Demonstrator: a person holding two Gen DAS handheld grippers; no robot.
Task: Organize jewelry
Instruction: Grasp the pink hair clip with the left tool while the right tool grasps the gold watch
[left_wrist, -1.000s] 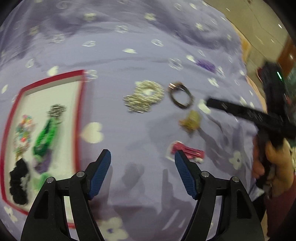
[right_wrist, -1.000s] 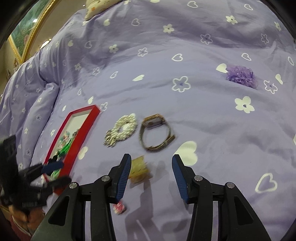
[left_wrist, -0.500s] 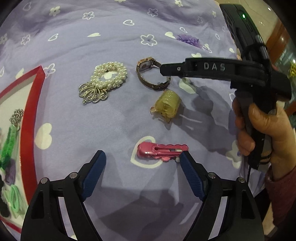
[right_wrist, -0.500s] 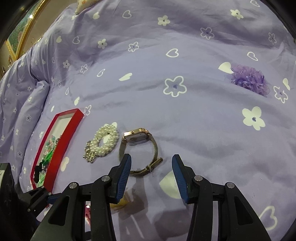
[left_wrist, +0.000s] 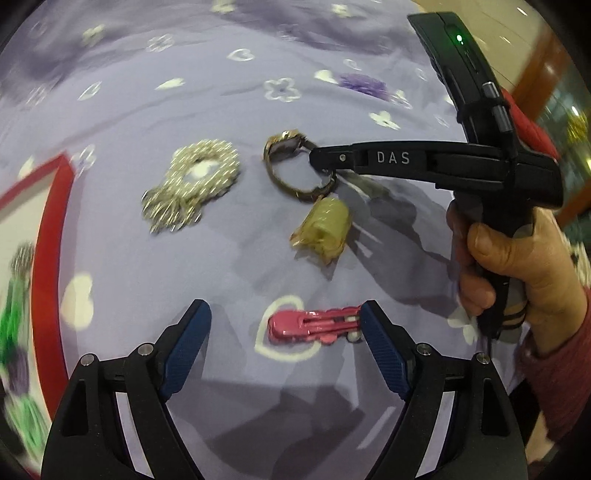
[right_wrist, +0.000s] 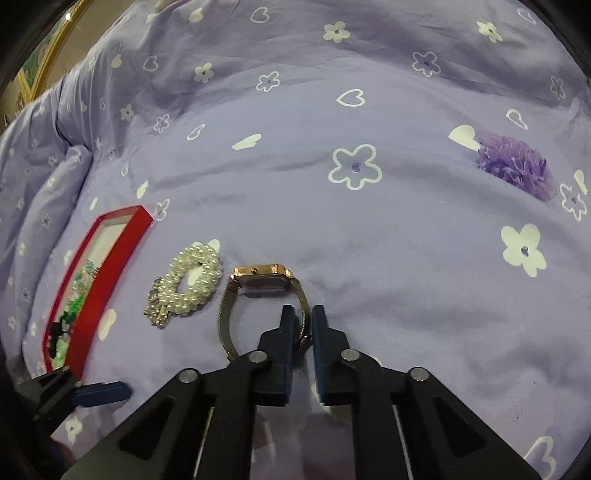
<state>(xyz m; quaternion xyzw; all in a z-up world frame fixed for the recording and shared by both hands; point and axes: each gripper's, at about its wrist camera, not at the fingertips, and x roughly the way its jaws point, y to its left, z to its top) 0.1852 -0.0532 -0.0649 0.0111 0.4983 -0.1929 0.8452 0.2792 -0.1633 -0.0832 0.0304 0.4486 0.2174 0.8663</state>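
Pinching the watch (right_wrist: 258, 295) band at lower centre, the right gripper (right_wrist: 303, 319) should lift slowly toward the red tray (right_wrist: 122, 236); the left gripper (left_wrist: 284, 321) waits spread apart.

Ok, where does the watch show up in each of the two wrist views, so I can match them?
Left wrist: the watch sits upper centre, with the right gripper reaching in at its band from the right.
Right wrist: the watch sits low centre, its band between the nearly closed fingers.
Shared landmark: the pearl bracelet lies just left of the watch in both.
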